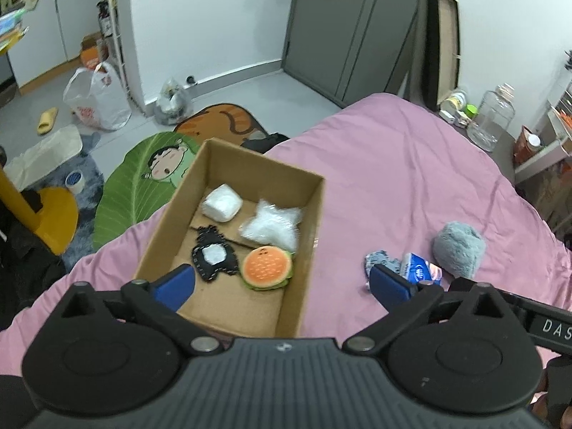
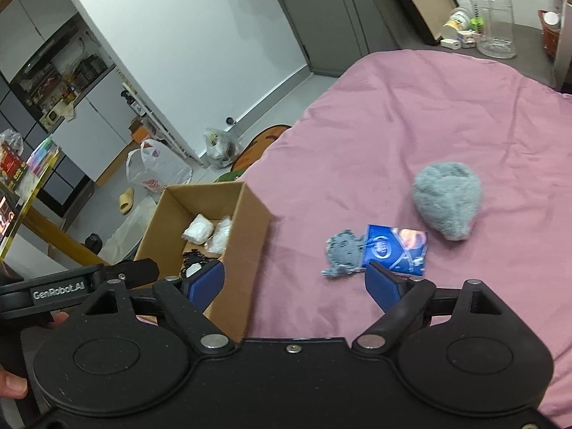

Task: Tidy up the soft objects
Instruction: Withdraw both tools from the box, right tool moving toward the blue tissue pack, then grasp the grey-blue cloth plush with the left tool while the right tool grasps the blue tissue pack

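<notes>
Left gripper (image 1: pixel 282 282) jaws wide apart, empty, over cardboard box (image 1: pixel 311 214) on pink bedsheet (image 1: pixel 393 178); burger plush (image 1: pixel 266 268) sits inside box. Right gripper (image 2: pixel 295 286) spread, empty; grey fluffy plush (image 2: pixel 447 200) and blue tissue pack (image 2: pixel 397 248) lie on sheet beside box.

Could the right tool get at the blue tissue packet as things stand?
Probably yes: the right tool is open and empty, the blue tissue packet lies uncovered on the pink sheet just ahead.

We see a bed under a pink sheet (image 1: pixel 393 164), white walls (image 1: pixel 200 18), a grey floor (image 1: pixel 250 89), grey wardrobe doors (image 1: pixel 339 28) and cartoon rugs (image 1: pixel 143 171).
</notes>
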Available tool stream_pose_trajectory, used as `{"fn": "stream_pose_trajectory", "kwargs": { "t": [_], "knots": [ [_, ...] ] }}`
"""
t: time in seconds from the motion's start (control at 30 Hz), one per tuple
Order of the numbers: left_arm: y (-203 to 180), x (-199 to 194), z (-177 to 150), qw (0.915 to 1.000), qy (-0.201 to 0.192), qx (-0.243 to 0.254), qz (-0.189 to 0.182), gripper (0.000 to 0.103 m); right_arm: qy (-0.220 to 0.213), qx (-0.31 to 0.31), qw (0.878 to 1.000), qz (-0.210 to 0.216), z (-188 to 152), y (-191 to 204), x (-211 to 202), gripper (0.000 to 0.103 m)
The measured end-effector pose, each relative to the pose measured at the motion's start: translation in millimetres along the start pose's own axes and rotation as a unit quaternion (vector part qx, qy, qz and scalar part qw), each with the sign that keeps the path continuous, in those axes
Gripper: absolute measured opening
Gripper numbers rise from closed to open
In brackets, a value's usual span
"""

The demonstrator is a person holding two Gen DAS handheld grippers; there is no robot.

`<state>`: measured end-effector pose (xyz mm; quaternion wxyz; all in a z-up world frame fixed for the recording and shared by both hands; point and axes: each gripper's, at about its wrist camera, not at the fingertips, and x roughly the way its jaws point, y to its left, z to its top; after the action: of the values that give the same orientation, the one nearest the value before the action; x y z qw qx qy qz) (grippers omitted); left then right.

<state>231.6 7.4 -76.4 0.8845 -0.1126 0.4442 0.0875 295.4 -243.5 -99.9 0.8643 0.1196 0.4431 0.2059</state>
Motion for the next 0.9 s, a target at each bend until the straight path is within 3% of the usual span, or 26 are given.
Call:
{"fn": "stream_pose_trajectory", "kwargs": {
  "t": [0.9],
  "knots": [
    [-77.3, 40.6, -2.2, 0.9994, 0.018, 0.029, 0.002, 0.103, -0.007, 0.077, 0.997, -0.012, -7.5, -84.0, 14.2, 0.085]
  ]
}}
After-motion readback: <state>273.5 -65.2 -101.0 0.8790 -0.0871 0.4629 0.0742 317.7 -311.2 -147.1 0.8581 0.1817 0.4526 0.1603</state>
